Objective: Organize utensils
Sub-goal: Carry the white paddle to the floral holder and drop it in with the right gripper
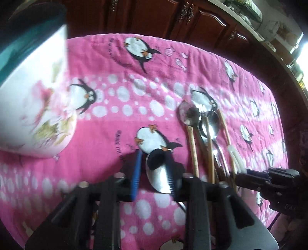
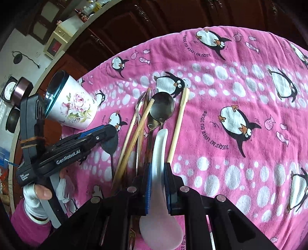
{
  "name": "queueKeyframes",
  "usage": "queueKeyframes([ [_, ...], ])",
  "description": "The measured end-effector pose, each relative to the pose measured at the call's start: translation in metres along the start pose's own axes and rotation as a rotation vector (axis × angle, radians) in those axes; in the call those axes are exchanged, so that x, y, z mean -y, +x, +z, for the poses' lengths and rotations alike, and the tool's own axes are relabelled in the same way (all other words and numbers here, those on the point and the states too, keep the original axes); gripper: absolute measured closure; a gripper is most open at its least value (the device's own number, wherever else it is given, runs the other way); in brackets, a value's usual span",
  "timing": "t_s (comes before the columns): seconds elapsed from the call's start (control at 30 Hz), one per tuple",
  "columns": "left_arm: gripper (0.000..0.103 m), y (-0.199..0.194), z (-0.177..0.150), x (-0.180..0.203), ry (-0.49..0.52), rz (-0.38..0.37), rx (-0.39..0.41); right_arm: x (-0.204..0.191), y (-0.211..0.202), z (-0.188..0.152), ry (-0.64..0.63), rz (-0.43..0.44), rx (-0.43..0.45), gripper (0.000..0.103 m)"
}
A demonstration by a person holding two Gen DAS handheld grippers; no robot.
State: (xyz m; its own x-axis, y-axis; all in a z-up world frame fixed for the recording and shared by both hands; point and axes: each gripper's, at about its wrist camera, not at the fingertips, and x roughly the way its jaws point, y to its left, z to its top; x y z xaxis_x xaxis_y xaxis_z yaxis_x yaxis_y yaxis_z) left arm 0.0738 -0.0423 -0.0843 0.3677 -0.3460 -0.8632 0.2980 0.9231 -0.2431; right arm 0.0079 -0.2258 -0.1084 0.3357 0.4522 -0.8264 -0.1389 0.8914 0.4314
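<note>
My left gripper (image 1: pixel 154 173) is shut on a metal spoon (image 1: pixel 159 177), held by its bowl above the pink cloth; it also shows in the right wrist view (image 2: pixel 109 132). My right gripper (image 2: pixel 156 173) is shut on a white ceramic spoon (image 2: pixel 158 165), handle pointing forward; it also shows in the left wrist view (image 1: pixel 250 178). A heap of utensils lies on the cloth: wooden chopsticks (image 2: pixel 134 138), a large metal spoon (image 2: pixel 161 109), a fork (image 2: pixel 149 94); the heap also shows in the left wrist view (image 1: pixel 207 130). A floral white cup (image 2: pixel 71 107) with a teal rim stands at the left, also in the left wrist view (image 1: pixel 36 107).
A pink penguin-print cloth (image 2: pixel 240 92) covers the round table. Dark wooden cabinets (image 1: pixel 173 17) stand behind it. A gloved hand (image 2: pixel 36 198) holds the left gripper's handle. A counter with small items (image 2: pixel 17 88) lies at far left.
</note>
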Motion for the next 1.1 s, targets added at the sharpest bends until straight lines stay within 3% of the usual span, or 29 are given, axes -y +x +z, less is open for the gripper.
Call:
queueKeyframes([
  [0.07, 0.094, 0.0, 0.002, 0.002, 0.024, -0.008, 0.006, 0.001, 0.001, 0.005, 0.004, 0.003, 0.007, 0.072],
  [0.2, 0.1, 0.0, 0.006, 0.007, 0.058, -0.03, 0.01, 0.003, 0.009, 0.016, -0.003, -0.011, -0.007, 0.07],
  [0.3, 0.1, -0.004, 0.007, 0.008, 0.059, -0.036, 0.011, 0.003, 0.017, 0.022, -0.029, -0.051, -0.018, 0.084],
  [0.43, 0.1, -0.02, 0.007, 0.008, 0.052, -0.042, 0.029, -0.008, 0.019, 0.023, -0.098, -0.097, -0.006, 0.089],
  [0.7, 0.102, -0.095, 0.006, 0.011, 0.076, -0.098, 0.152, -0.021, -0.039, 0.012, -0.117, -0.043, 0.126, 0.091],
  [0.9, 0.102, -0.158, 0.013, 0.005, 0.08, -0.097, 0.254, -0.054, -0.081, 0.016, -0.135, 0.066, 0.244, 0.091],
  [1.1, 0.102, -0.234, 0.037, -0.022, 0.084, 0.002, 0.397, -0.115, -0.092, 0.052, -0.187, 0.188, 0.379, 0.091],
])
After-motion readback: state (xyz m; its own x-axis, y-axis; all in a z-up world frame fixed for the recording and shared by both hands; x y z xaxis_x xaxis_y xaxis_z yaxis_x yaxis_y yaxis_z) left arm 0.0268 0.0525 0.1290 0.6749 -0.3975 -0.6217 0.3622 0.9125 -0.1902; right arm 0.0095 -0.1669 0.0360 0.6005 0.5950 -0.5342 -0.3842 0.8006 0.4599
